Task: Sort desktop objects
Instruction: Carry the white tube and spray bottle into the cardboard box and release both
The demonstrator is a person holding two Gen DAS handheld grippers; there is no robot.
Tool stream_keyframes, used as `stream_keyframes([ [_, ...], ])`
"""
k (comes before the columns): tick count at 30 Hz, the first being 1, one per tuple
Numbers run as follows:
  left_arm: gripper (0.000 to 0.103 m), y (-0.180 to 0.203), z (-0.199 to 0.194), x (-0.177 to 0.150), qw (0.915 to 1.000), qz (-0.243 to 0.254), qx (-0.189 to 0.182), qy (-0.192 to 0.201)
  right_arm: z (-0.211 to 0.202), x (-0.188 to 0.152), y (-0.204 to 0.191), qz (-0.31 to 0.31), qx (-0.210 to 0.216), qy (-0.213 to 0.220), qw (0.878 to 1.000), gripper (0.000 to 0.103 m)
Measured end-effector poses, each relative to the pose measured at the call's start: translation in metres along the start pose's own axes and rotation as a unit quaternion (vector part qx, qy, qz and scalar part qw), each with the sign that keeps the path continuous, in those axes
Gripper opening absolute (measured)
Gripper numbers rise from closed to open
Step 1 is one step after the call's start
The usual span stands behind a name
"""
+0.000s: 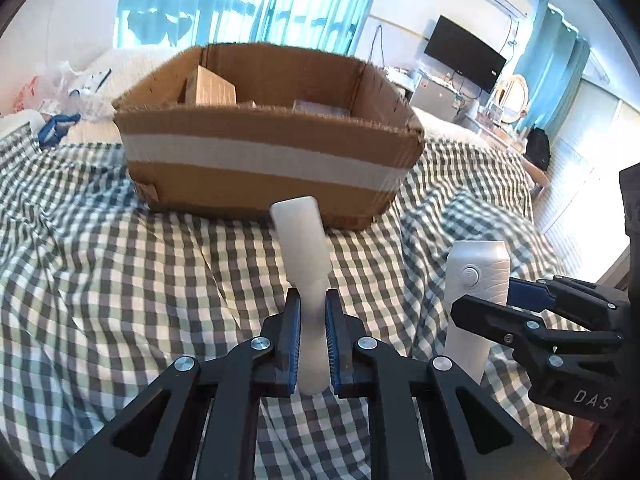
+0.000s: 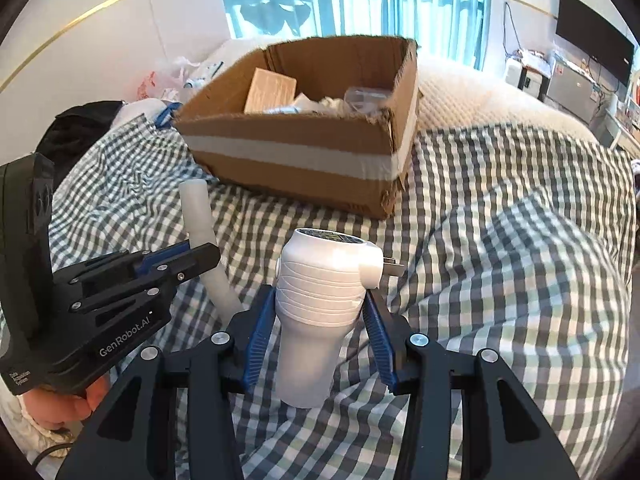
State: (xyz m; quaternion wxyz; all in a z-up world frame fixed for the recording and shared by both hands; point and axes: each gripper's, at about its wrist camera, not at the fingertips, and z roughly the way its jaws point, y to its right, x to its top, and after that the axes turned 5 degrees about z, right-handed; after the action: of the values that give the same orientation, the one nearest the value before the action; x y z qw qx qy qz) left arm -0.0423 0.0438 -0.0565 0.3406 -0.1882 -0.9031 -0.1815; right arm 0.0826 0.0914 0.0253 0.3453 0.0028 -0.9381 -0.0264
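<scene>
A slim white tube-shaped part (image 1: 306, 280) is clamped betw. the blue pads of the left gripper (image 1: 313, 336); the jaws are drawn in narrow on its lower neck, and the wider capped end is pointed up and away, toward the box. In the right wrist view the same tube (image 2: 200, 216) is seen tilted, held clear of the bedding, w/ the left gripper (image 2: 196, 260) closed across its middle.

A thicker white handheld device (image 2: 320, 292), ribbed around the upper body, is held upright by the right gripper (image 2: 320, 312); the blue pads are pressed on both sides of the ribbed section at a medium spread. A dark disc is shown on its top, and a small metal tab is seen sticking out at its right shoulder. From the left wrist view the device (image 1: 476, 280) is shown w/ a round button on its face, the right gripper (image 1: 500, 300) closed around it from the right. Both items are held side by side, near each other but apart.

Below them a green-and-white checked bedspread (image 2: 500, 240) is spread, rumpled. Beyond, an open cardboard box (image 1: 264, 152) w/ a white tape band is set on the bedspread; a smaller carton (image 2: 270, 90) and some clear plastic bits are seen inside. Part of a hand (image 2: 68, 404) is visible under the left gripper's body.
</scene>
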Motion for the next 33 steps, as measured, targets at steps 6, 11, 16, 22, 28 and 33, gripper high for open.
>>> stream_keyframes([
  [6,0.012,-0.003,-0.014,0.02,0.9999,0.003,0.007,0.014,-0.016,0.022,-0.004,-0.011,0.013,0.023,1.0,0.044],
  [11,0.012,-0.006,-0.024,0.05,0.9994,0.01,0.012,0.032,-0.028,0.047,-0.01,-0.027,0.017,0.047,0.998,0.044],
  [16,0.012,-0.01,-0.035,0.08,0.9982,0.018,0.017,0.055,-0.031,0.078,-0.015,-0.03,0.029,0.07,0.997,0.044],
  [22,0.012,-0.012,-0.038,0.118,0.9963,0.019,0.016,0.082,-0.029,0.122,-0.021,-0.03,0.042,0.107,0.993,0.044],
  [28,0.012,-0.016,-0.024,0.158,0.9941,0.033,0.032,0.099,-0.003,0.164,-0.014,-0.021,0.037,0.11,0.993,0.044],
  [33,0.012,-0.028,0.004,0.182,0.9944,0.033,0.044,0.091,0.038,0.186,-0.003,-0.013,0.03,0.088,0.996,0.044],
])
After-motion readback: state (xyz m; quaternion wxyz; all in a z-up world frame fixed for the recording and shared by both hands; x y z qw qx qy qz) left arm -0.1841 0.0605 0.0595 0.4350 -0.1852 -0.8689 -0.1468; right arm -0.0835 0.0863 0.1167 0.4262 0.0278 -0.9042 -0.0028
